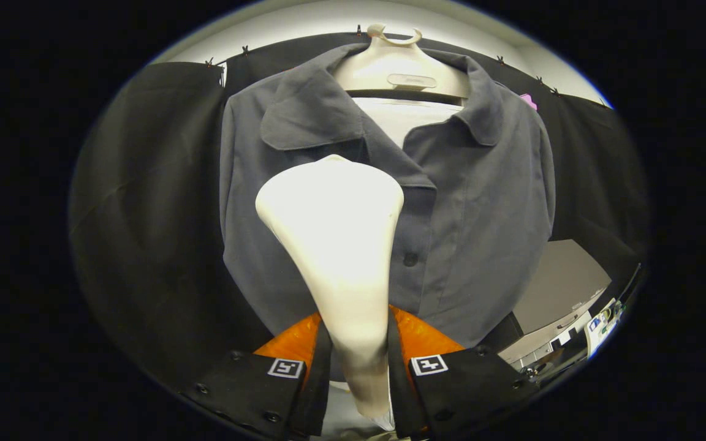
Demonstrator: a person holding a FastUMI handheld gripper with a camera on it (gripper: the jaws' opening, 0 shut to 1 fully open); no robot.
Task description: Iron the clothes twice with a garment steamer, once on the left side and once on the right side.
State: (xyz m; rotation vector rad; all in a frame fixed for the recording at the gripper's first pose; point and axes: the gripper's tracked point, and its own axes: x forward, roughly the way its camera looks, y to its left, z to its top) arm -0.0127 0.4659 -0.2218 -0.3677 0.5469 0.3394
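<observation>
A grey button-up shirt [469,202] hangs on a cream hanger [399,70] against the black cloth wall. My gripper [358,367] is shut on the handle of a white garment steamer [337,233]. Both fingers press its narrow neck from either side. The steamer's wide head rises ahead of the fingers and lies against the shirt's left chest, just under the left collar flap. The shirt's button placket [411,257] runs down just right of the steamer head. The steamer head hides the cloth behind it.
Black cloth [151,214] hangs behind and to both sides of the shirt. Low on the right stands a grey cabinet [558,294] with small items on a surface beside it. A white wall strip [304,24] runs above the cloth.
</observation>
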